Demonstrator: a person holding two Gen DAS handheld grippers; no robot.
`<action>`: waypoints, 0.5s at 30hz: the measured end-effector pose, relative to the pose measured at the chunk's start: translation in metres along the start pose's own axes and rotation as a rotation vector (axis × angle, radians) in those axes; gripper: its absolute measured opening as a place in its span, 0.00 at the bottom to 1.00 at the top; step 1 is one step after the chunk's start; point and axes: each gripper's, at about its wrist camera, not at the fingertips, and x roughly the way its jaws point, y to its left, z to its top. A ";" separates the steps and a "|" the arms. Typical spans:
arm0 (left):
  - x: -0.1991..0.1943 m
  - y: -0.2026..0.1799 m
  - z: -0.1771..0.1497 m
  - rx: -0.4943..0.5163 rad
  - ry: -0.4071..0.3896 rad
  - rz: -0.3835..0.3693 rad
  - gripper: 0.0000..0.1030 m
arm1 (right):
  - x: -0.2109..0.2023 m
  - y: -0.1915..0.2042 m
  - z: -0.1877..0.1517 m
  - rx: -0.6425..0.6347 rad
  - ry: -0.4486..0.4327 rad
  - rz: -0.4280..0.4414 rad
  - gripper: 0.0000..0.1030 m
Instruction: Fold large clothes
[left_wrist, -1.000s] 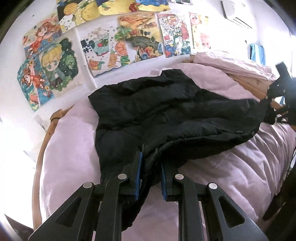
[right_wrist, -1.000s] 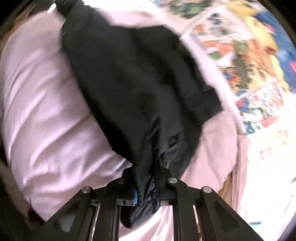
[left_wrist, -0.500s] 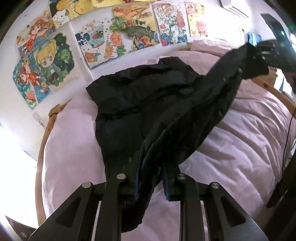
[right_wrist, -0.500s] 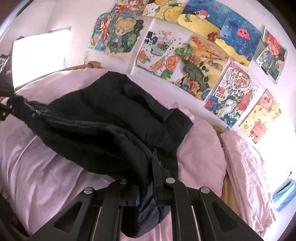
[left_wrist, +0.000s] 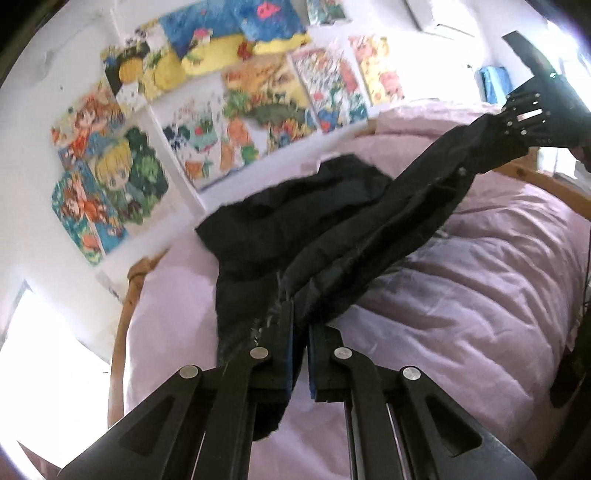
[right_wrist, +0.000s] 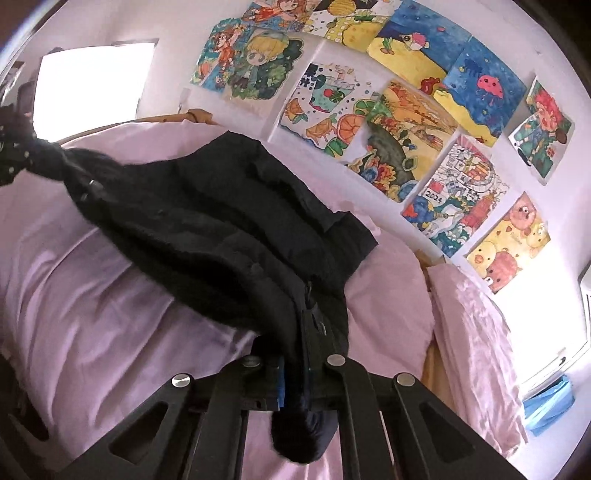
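A large black padded jacket (left_wrist: 295, 218) lies partly on a pink bed (left_wrist: 480, 295). My left gripper (left_wrist: 300, 325) is shut on one end of its near edge. My right gripper (right_wrist: 295, 332) is shut on the other end; it also shows at the upper right of the left wrist view (left_wrist: 532, 125). The held edge is lifted and stretched taut between the two grippers above the bed, while the far half of the jacket (right_wrist: 236, 199) rests on the duvet near the wall.
A wall with several colourful drawings (right_wrist: 406, 122) runs behind the bed. A wooden bed frame (left_wrist: 129, 288) edges the mattress. A pink pillow (right_wrist: 476, 343) lies at the right end. A bright window (right_wrist: 92, 81) is at the left end.
Both grippers have risen, lifting the jacket's near edge off the bed and pulling it taut. The right gripper swung up high from bed level.
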 end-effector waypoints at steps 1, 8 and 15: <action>-0.006 -0.001 0.001 0.002 -0.009 -0.004 0.05 | -0.006 -0.001 -0.002 -0.001 -0.002 0.000 0.06; -0.049 -0.006 0.014 0.000 -0.086 -0.015 0.04 | -0.046 -0.005 -0.014 0.039 -0.027 0.005 0.05; -0.042 0.001 0.046 -0.072 -0.114 0.044 0.04 | -0.035 -0.024 0.005 0.164 -0.060 -0.008 0.05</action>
